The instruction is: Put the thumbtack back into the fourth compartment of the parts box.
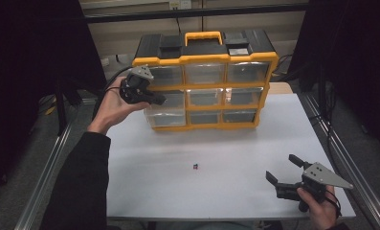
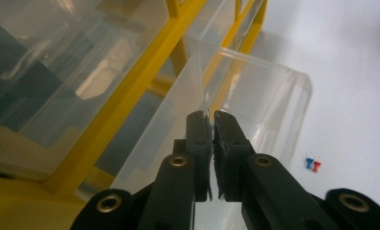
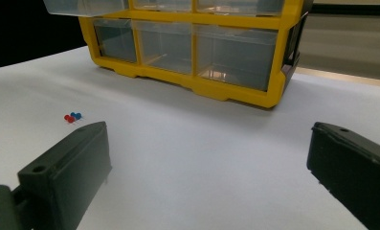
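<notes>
Your left hand-held gripper [image 2: 211,120] pinches the front wall of a pulled-out clear drawer [image 2: 254,96] of the yellow organiser [image 1: 204,79]; your right hand-held gripper [image 1: 283,168] rests wide open near two pushpins [image 3: 72,117] on the bench [image 1: 178,191].

A clear plastic drawer [image 1: 167,109] is sitting pulled partway out of the left column, middle row, of a yellow-framed organiser [image 1: 204,79] with a black top and yellow handle. The organiser is standing upright near the far edge of the table, towards its left corner. The drawer's thin front wall [image 2: 197,91] is being pinched by the left gripper [image 2: 211,143], jaws closed on the rim. The drawer [image 3: 84,5] is jutting forward past the frame; the other drawers are sitting flush.
</notes>
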`<act>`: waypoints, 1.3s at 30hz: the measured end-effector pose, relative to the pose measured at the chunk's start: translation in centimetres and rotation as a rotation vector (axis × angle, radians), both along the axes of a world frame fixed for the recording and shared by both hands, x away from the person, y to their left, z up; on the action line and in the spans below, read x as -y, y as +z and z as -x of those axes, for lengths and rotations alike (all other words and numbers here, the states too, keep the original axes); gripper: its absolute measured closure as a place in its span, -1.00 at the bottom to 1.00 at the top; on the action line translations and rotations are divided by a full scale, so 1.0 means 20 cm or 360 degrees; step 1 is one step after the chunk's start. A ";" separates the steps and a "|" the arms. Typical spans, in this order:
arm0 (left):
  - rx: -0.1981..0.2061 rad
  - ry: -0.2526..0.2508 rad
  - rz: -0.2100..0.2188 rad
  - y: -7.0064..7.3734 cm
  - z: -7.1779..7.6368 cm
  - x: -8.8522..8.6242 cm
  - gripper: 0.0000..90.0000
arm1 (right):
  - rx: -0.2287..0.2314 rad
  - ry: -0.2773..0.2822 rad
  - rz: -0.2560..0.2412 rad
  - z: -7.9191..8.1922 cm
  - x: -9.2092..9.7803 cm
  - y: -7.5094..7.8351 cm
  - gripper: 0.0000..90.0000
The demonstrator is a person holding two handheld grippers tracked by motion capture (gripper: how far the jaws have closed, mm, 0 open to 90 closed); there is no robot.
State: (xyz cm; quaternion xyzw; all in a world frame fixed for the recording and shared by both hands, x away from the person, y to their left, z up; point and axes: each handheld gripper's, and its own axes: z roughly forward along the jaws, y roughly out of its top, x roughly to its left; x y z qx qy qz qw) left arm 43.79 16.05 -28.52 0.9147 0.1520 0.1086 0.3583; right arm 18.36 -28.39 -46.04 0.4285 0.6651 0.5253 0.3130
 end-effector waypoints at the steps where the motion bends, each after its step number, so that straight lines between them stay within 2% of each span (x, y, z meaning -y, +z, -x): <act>1: 0.0000 0.0011 -0.0032 -0.01 -0.01 0.01 0.91 | -0.0001 -0.0001 0.0000 0.00 0.00 0.00 -0.98; 4: -0.0033 -0.0014 -0.0089 -0.01 -0.04 0.02 0.91 | -0.0003 0.0000 0.0001 0.00 0.00 0.00 -0.98; 6: -0.0049 0.0000 -0.0095 -0.03 -0.05 0.03 0.91 | -0.0004 0.0001 0.0001 0.00 0.00 0.00 -0.98; 9: -0.0115 -0.0003 -0.0116 -0.04 -0.06 0.04 0.91 | -0.0004 0.0002 0.0001 0.00 0.00 0.00 -0.98; 17: -0.0158 -0.0017 -0.0184 -0.08 -0.08 0.07 0.90 | -0.0010 0.0006 -0.0004 0.00 0.00 0.00 -0.98; 21: -0.0160 -0.0039 -0.0224 -0.09 -0.09 0.08 0.90 | -0.0008 0.0003 -0.0002 0.00 0.00 0.00 -0.98; 34: -0.0184 -0.0013 -0.0206 -0.09 -0.09 0.07 0.88 | -0.0005 0.0004 -0.0001 0.00 0.00 0.00 -0.98; 39: -0.0194 -0.0007 -0.0187 -0.08 -0.09 0.06 0.77 | -0.0009 0.0011 -0.0001 0.00 0.00 0.00 -0.98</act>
